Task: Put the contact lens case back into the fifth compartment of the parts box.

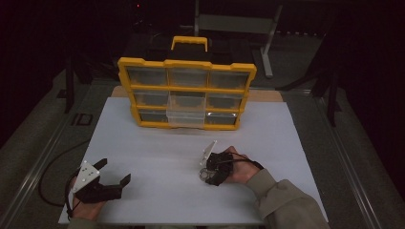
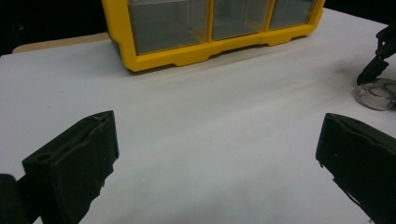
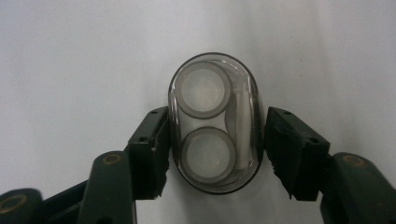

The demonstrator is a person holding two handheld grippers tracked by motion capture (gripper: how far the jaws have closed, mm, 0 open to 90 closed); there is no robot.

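Left gripper (image 1: pixel 112 174) rests left of the clear oval case (image 3: pixel 215 123), jaws wide, nothing between them. The case lies on the white board (image 1: pixel 162 143), well in front of the yellow organizer (image 1: pixel 186 93). Right gripper (image 1: pixel 210 174) clamps the case across its 2 long sides. Judged light, rigid, slick plastic: grip mid-length, moderate force.

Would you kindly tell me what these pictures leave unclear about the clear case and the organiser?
- Clear oval case: in the right gripper view, two round white things show inside, too hazy to identify.
- Right hand-held gripper: whether its pads press the case; the right pad's contact is unclear.
- Yellow organiser: in the high view its drawers are too dim and small to show contents; the left gripper view cuts off its top.
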